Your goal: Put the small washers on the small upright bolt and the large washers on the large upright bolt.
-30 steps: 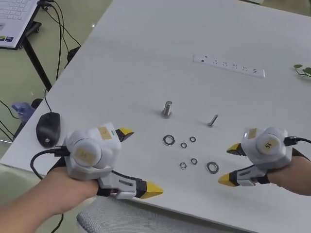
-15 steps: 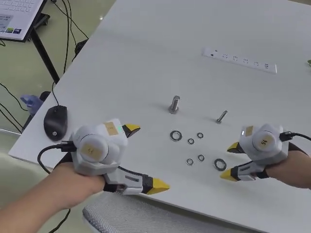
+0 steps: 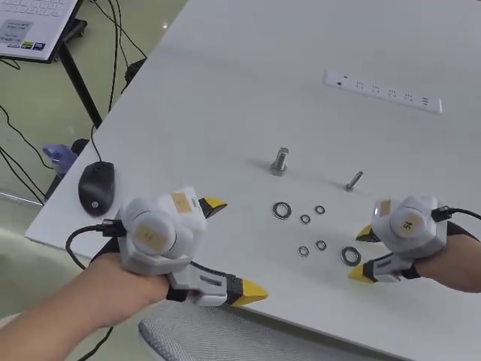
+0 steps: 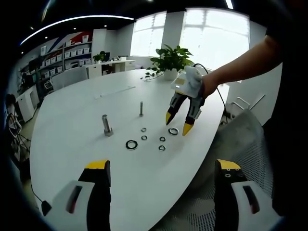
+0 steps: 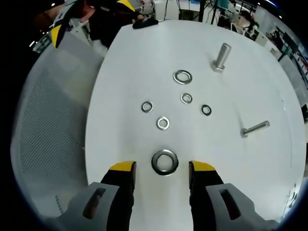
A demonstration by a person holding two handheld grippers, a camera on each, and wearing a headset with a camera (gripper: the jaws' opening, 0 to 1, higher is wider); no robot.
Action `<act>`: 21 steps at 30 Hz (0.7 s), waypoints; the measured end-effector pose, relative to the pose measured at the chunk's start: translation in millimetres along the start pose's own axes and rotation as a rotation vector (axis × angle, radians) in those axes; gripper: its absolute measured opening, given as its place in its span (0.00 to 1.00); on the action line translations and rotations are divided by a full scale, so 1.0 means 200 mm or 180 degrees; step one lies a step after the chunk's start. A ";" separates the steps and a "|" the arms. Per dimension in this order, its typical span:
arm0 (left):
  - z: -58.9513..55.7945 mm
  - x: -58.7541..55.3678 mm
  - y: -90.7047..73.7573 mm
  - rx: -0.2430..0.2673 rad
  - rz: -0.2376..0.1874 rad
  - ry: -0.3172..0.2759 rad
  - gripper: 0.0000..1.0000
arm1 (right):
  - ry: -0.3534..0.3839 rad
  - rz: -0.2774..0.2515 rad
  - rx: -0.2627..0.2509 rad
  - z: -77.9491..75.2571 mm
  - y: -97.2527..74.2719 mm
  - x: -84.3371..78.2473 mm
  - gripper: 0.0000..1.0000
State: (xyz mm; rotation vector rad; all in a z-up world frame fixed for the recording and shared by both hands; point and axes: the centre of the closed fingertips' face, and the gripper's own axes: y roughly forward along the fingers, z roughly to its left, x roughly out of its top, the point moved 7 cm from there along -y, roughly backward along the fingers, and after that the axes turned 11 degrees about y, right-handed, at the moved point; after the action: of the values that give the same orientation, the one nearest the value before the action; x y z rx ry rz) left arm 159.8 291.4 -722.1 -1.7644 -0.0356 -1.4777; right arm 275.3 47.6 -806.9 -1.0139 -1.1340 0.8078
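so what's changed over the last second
The right hand-held gripper has moved in on the near large washer, and its open jaws now sit either side of it; nothing is gripped yet. The left hand-held gripper stays open and idle. The other washers, large bolt and small bolt have not moved.

Right tool, round white cap: number sticker, pale with dark digits, tilted; reads as "15".

Left tool: tan cap sticker on the round top, and a tan side sticker at its 1 o'clock. Marks on both are too faint to read.

Laptop, 10 o'clock in the head view: coloured stickers below the keys, print too small to read.

Left gripper view, far wall at 10 o'clock: red and blue sign panels, lettering blurred.
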 end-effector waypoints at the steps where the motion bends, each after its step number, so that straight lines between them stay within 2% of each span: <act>1: 0.00 0.00 0.00 -0.0001 0.0002 0.0002 0.89 | -0.0004 0.0012 0.0000 0.00 0.01 0.00 0.46; 5: 0.00 -0.01 -0.01 -0.0010 0.0000 -0.0009 0.88 | -0.0054 0.0099 -0.0055 0.00 0.02 -0.02 0.43; 15: 0.00 0.00 -0.01 -0.0001 -0.0008 -0.0005 0.86 | -0.0105 0.0109 -0.0108 0.00 0.02 0.00 0.37; 21: -0.02 0.02 0.00 -0.0013 -0.0029 -0.0015 0.83 | -0.0126 0.0093 -0.0107 0.00 0.02 0.00 0.30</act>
State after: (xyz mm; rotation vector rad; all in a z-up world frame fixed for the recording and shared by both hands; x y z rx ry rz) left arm 158.5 287.7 -719.9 -1.7733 -0.0433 -1.4811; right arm 275.3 49.0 -810.4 -1.0485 -1.1720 0.8377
